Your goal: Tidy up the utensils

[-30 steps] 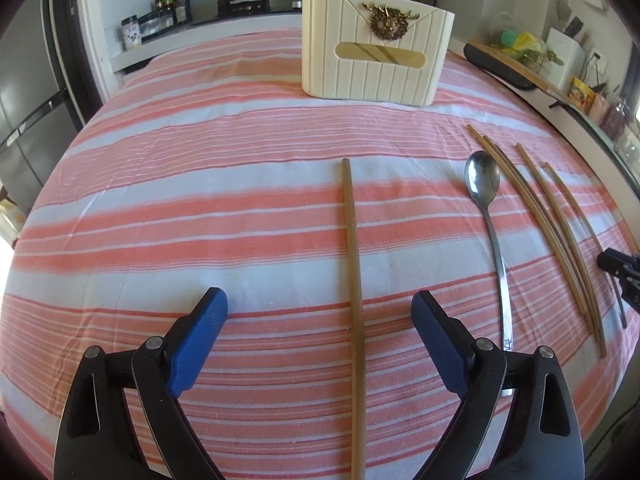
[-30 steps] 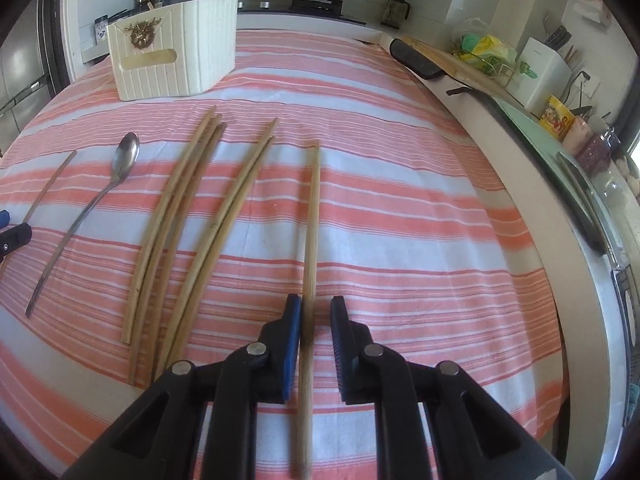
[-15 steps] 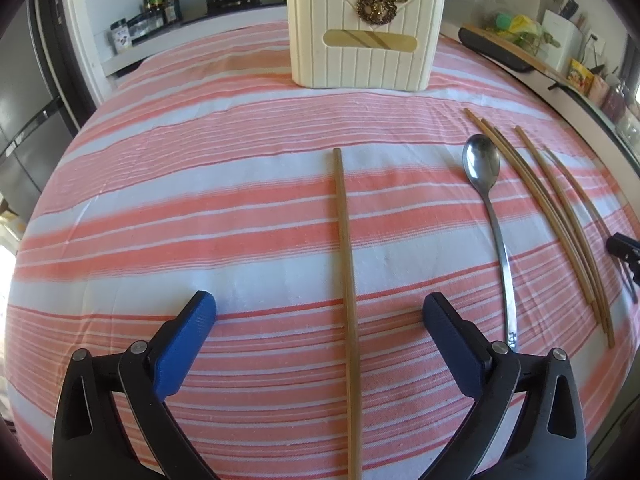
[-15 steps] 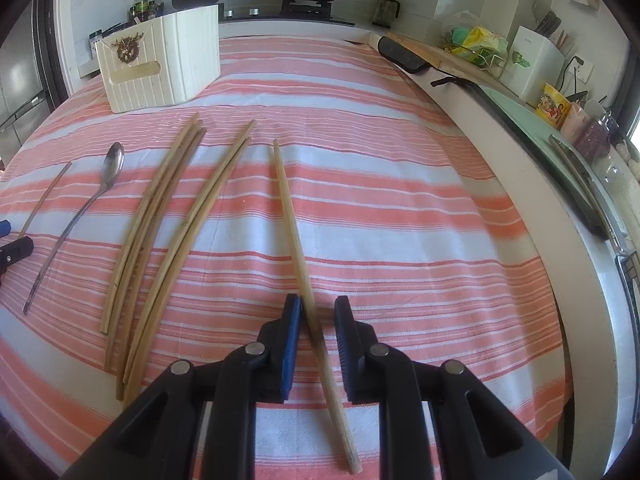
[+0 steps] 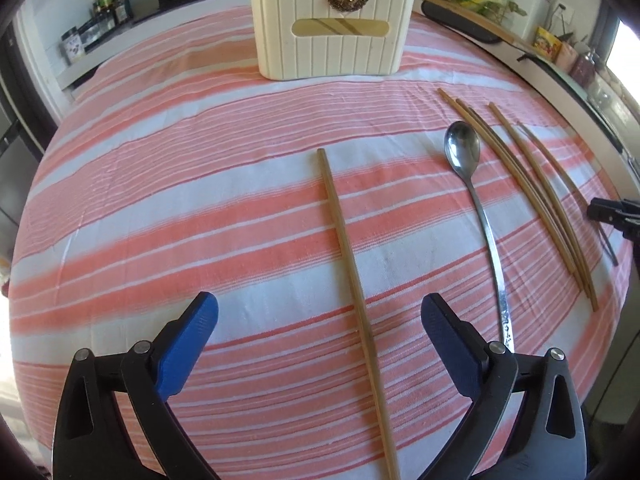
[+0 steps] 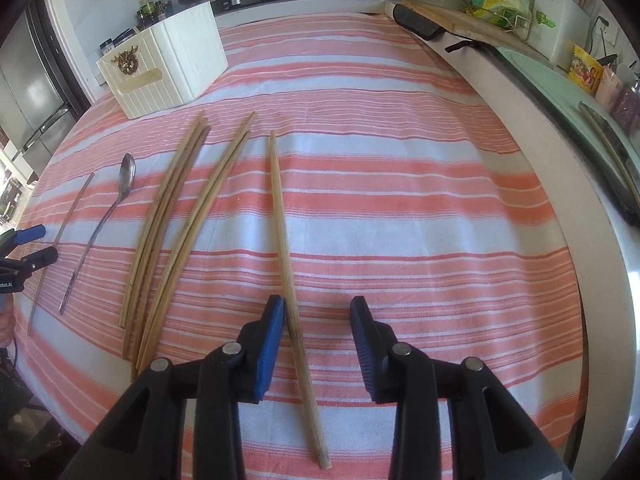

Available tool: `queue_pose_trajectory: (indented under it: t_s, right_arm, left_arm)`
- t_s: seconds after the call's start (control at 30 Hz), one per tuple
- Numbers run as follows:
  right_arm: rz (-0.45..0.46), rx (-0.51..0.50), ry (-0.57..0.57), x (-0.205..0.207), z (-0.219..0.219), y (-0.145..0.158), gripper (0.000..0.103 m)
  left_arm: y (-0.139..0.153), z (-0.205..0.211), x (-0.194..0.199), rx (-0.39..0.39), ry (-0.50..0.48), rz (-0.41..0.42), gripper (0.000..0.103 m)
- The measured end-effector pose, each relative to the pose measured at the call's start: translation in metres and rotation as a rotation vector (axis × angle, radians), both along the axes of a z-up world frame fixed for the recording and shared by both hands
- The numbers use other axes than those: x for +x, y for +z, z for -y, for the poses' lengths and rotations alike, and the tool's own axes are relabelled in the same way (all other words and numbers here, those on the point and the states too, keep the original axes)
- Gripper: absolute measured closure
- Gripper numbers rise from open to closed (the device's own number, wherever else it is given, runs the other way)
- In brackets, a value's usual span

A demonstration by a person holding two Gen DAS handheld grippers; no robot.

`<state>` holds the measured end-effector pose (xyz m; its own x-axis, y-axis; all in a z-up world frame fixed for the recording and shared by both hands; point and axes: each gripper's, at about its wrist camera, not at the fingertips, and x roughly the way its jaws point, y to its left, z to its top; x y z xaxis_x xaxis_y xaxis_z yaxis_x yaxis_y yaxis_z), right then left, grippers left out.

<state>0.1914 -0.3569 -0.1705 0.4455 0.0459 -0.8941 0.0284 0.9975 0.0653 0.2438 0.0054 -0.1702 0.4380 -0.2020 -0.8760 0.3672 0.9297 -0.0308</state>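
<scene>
Left wrist view: the left gripper point(image 5: 319, 322) stands wide open, holding nothing, straddling a lone chopstick point(image 5: 348, 264) lying between its jaws on the striped cloth point(image 5: 160, 200). The spoon point(image 5: 476, 200) lies just right of it; the cream holder point(image 5: 332, 40) stands far ahead. To grip well, I'd lower squarely and close on the stick's thick end.

Right wrist view: the right gripper point(image 6: 318, 322) is opening, another chopstick point(image 6: 288, 280) resting against its left pad, flat on the cloth. The chopstick bundle point(image 6: 168, 232) lies to its left.
</scene>
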Motion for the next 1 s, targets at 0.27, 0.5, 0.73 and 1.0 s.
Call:
queue_pose_trajectory:
  t_s: [0.27,0.5,0.73,1.0]
  right_arm:
    - [-0.070,-0.037,0.123,0.058,-0.018,0.000,0.069]
    - [-0.087,-0.044,0.125,0.124,-0.025,-0.002,0.096]
    - [0.054,0.069,0.073,0.111,-0.011,0.040,0.097]
    - [0.377,0.211,0.082,0.037,-0.004,0.141,0.096]
  left_arm:
    - [-0.002,0.019,0.042,0.062,-0.067,-0.080,0.024]
    - [0.003,0.045,0.065,0.061,-0.098,-0.090,0.093]
    - [0.048,0.020,0.059,-0.069,-0.011,0.029,0.099]
    - [0.145,-0.011,0.017,-0.212,0.007,0.265,0.099]
